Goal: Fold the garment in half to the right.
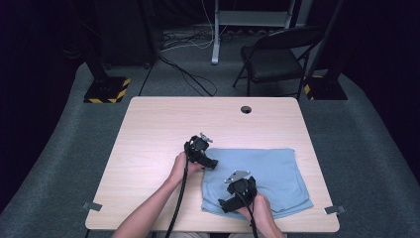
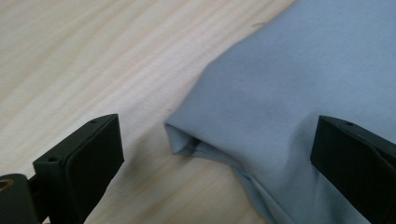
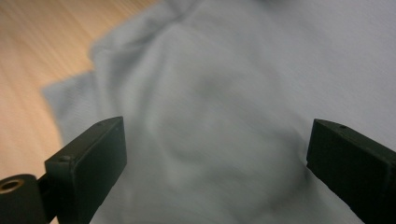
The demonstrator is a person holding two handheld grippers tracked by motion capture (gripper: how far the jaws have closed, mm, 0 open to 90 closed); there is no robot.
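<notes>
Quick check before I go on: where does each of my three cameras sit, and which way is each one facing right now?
High view: fixed above the person's side, facing forward and down on the table; both forearms, left gripper and right gripper show.
Left gripper view: rides the left gripper, facing the blue cloth at a folded corner; its open jaws show.
Right gripper view: rides the right gripper, facing down on rumpled cloth; its open jaws show.
Shared: cloth and tabletop appear in all three.
</notes>
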